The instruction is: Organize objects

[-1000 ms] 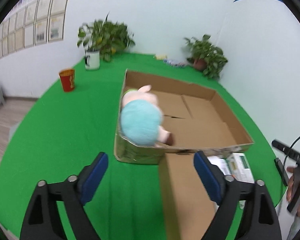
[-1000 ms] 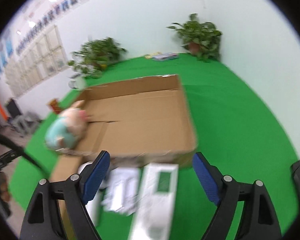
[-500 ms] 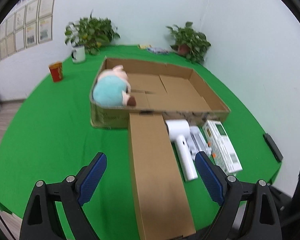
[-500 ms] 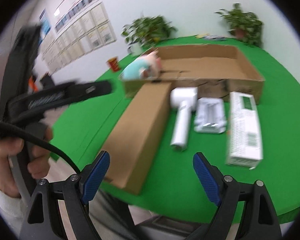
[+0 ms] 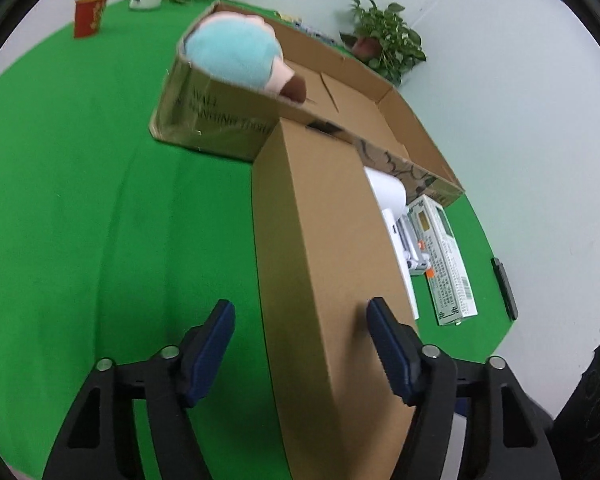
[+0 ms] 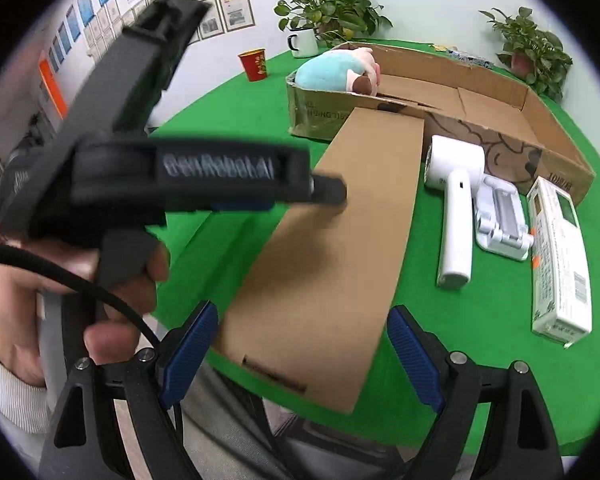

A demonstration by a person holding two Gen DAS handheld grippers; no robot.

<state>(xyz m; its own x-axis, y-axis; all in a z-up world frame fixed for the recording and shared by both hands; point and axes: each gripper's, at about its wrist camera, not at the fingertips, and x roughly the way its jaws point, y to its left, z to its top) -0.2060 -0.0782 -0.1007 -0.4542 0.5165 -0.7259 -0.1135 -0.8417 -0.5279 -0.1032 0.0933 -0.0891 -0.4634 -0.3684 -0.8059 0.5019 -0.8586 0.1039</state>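
- My left gripper [image 5: 300, 344] is wide open and empty, now low over the near end of the long box [image 5: 324, 248], having closed in from a higher, pulled-back position.
- My right gripper [image 6: 304, 344] is likewise open and empty, straddling the same end.
- Judgement: this box is the next pick.
- Box: plain brown, closed, undamaged, its far end touching the tray [image 5: 416, 136], where the plush [image 5: 236, 54] lies.
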